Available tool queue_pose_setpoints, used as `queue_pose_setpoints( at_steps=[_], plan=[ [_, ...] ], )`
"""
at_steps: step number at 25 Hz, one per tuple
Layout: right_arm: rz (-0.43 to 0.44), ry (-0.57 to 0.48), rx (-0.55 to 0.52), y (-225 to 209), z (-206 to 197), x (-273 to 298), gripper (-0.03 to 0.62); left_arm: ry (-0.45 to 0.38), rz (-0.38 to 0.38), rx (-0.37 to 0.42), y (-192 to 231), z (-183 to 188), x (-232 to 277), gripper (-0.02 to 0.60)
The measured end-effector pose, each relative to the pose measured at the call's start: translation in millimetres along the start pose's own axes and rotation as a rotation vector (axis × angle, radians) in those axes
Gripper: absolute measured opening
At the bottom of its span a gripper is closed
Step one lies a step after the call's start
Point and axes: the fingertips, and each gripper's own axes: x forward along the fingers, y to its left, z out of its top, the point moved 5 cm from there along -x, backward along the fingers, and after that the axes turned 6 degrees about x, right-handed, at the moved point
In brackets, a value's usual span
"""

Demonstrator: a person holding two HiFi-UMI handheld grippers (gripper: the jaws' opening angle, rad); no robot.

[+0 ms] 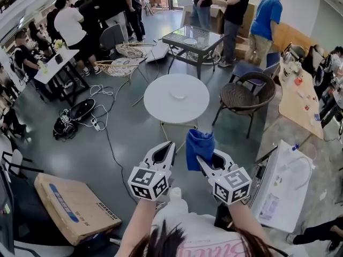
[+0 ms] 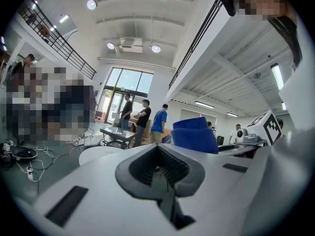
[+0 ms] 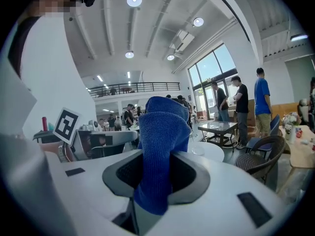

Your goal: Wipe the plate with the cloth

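Note:
A small clear plate (image 1: 178, 95) lies in the middle of a round white table (image 1: 161, 103), ahead of both grippers. My right gripper (image 1: 201, 160) is shut on a folded blue cloth (image 1: 199, 147), which sticks up out of its jaws. The right gripper view shows the cloth (image 3: 160, 141) pinched in that gripper (image 3: 156, 173), with the plate (image 3: 198, 149) on the table (image 3: 219, 156) beyond. My left gripper (image 1: 170, 145) is beside it, shut and holding nothing. In the left gripper view its jaws meet at the gripper (image 2: 158, 167), and the cloth (image 2: 194, 134) shows to the right.
A dark wicker chair (image 1: 246, 96) stands right of the round table, a glass-topped table (image 1: 192, 38) behind it. Cables (image 1: 102, 125) run over the floor at left. A cardboard box (image 1: 75, 208) lies low left, a white case (image 1: 281, 183) low right. Several people stand at the back.

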Motion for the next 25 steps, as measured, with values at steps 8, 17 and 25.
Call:
queue_pose_setpoints(
  at_steps=[8, 17, 25],
  plan=[
    [-0.045, -0.006, 0.028, -30, 26, 85, 0.132, 0.004, -0.04, 0.011, 76, 17, 57, 0.002],
    [-0.085, 0.006, 0.075, -58, 35, 142, 0.132, 0.069, -0.014, -0.002, 138, 6, 99, 0.002],
    [-0.085, 0.018, 0.106, -104, 46, 185, 0.133, 0.085, -0.058, -0.063, 167, 1, 148, 0.003]
  ],
)
